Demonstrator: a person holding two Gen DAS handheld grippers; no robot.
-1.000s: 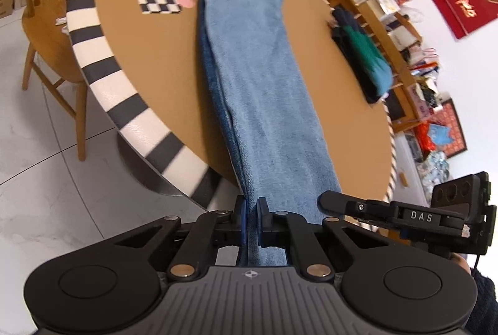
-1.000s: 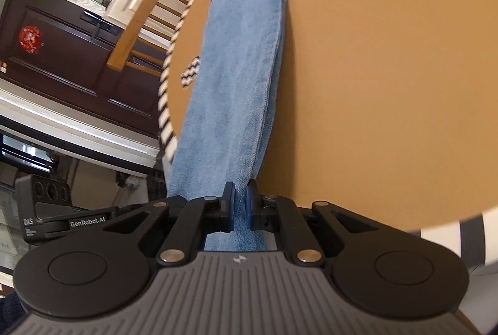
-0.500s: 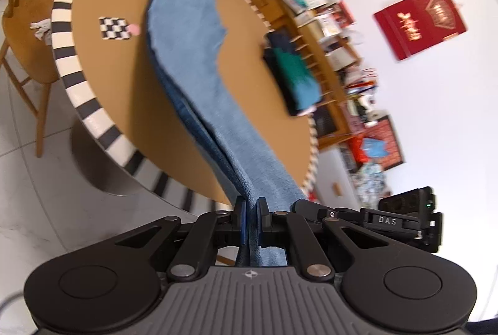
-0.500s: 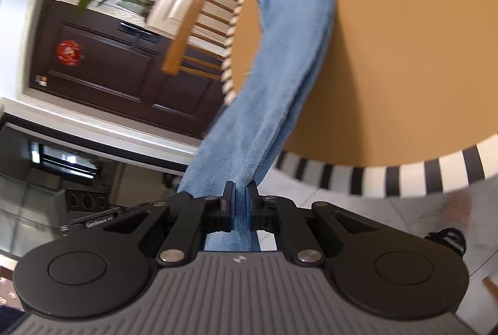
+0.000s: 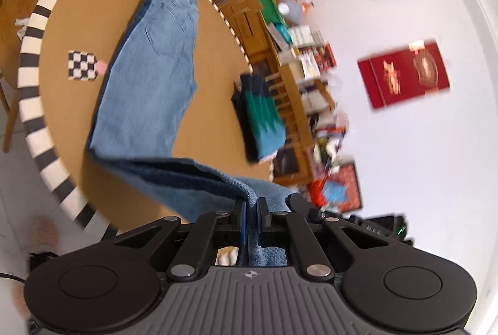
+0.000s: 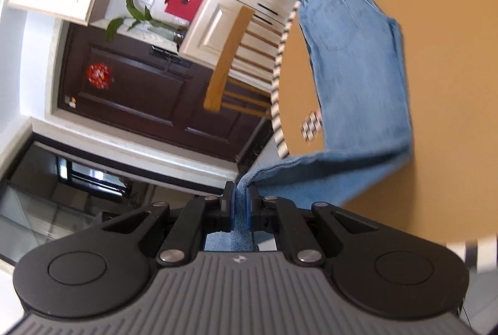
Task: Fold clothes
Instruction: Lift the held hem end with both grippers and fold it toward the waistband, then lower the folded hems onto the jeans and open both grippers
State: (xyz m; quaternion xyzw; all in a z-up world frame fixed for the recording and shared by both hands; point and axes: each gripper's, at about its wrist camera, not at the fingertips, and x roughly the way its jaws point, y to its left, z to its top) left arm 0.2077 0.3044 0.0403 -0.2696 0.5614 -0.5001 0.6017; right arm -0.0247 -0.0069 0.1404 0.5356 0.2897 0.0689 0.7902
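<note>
1. Light blue jeans [image 5: 149, 79] lie lengthwise on a round tan table [image 5: 214, 117]; the waistband is at the far side, and the leg ends are lifted off the near edge.
2. The left gripper [image 5: 250, 210] and right gripper [image 6: 239, 198] each pinch a hem corner tight.
3. Judged step: folding the legs toward the waistband. Next, carry both hems far, level, and lay them down.
4. A second ago the legs lay flat, hanging over the edge; now they arch upward.

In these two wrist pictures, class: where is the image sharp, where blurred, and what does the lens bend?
Left wrist view: left claw sharp, jeans and shelves smeared, table rim bowed by the fisheye. Right wrist view: right claw crisp on denim, table edge streaked, door frame curved.
</note>
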